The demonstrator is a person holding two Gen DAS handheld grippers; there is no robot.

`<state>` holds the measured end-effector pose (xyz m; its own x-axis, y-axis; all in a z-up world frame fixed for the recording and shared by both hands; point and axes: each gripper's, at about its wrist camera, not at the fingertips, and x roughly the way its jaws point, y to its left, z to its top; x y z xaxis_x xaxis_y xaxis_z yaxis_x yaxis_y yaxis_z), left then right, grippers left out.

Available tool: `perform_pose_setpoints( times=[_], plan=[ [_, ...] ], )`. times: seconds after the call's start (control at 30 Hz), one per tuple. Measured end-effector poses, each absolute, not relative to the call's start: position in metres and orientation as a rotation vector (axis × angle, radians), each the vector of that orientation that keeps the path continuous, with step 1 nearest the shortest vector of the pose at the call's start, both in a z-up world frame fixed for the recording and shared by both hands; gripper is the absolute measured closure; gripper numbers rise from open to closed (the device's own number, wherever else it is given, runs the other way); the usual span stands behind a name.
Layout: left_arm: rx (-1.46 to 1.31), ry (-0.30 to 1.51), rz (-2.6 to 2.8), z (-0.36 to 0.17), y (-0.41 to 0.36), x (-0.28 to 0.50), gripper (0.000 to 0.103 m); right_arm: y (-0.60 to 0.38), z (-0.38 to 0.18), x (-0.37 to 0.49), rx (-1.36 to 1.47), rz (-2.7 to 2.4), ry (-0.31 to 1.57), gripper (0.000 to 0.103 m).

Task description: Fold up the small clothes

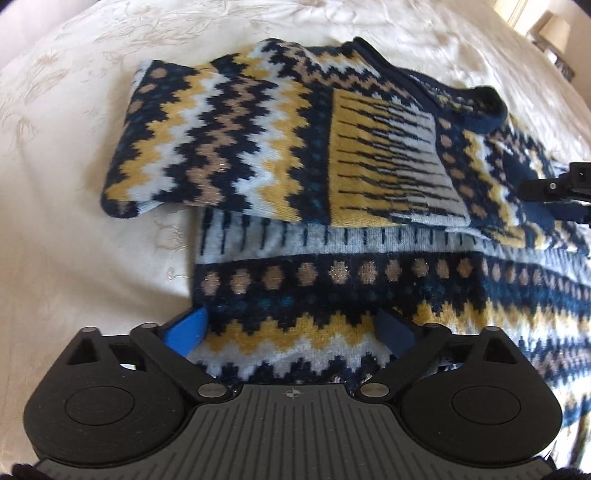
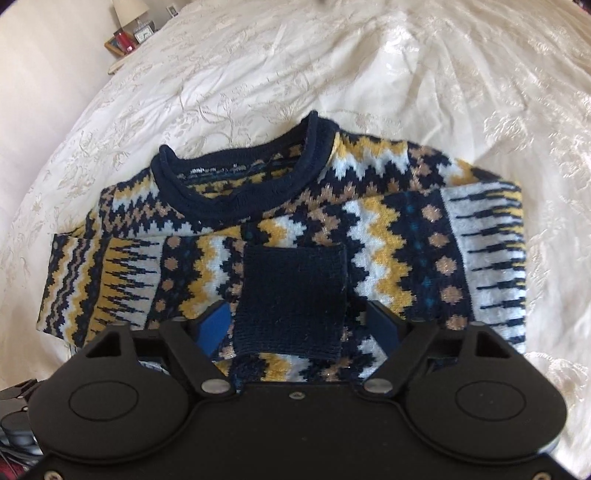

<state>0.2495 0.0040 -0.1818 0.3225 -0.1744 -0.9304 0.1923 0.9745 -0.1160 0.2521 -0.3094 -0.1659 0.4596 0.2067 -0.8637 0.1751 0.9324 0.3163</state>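
I have 1 sweater (image 1: 295, 184) to fold, and it lies on the cream bedspread (image 1: 74, 221), well in from every edge of the bed that I can see. Both of its 2 sleeves are already crossed over the chest, which I judge keeps the bundle narrow for the fold of the body that comes next. In the right wrist view the dark ribbed cuff (image 2: 291, 299) of 1 sleeve rests at the middle of the chest, below the navy collar (image 2: 236, 173), which points toward the far edge of the bed.

My left gripper (image 1: 291, 328) stands spread wide over the lower part of the knit, 1 blue finger (image 1: 188, 328) at the sweater's side edge and the other pressed down on the patterned body. Nothing is pinched between them. I judge it sits there to take the hem side for the lengthwise fold.

My right gripper (image 2: 291, 321) is spread apart as well, its 2 fingers flanking the cuff without clamping it. It looks placed to settle that sleeve end flat, or to leave it there.

At the far left corner of the bed in the right wrist view a bedside table (image 2: 122, 44) carries 1 lamp (image 2: 129, 11), 1 small clock and 1 red object, well apart from the sweater.
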Motion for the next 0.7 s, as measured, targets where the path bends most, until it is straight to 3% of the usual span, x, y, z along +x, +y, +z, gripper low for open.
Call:
perform_pose_setpoints(
  times=[0.1, 0.13, 0.5, 0.7],
  plan=[
    [0.005, 1.205, -0.212, -0.183, 0.001, 0.246, 0.001, -0.307, -0.167, 0.255, 0.385, 0.0, 1.128, 0.062],
    [0.009, 1.201, -0.21, -0.183, 0.0, 0.245, 0.001, -0.308, -0.164, 0.255, 0.388, 0.003, 1.128, 0.084],
    [0.017, 1.191, -0.21, -0.183, -0.001, 0.245, 0.001, -0.336, -0.039, 0.231, 0.483, 0.136, 0.822, 0.083],
    [0.024, 1.187, -0.21, -0.183, -0.003, 0.244, 0.001, -0.371, -0.059, 0.228, 0.387, -0.033, 0.911, 0.083]
  ],
)
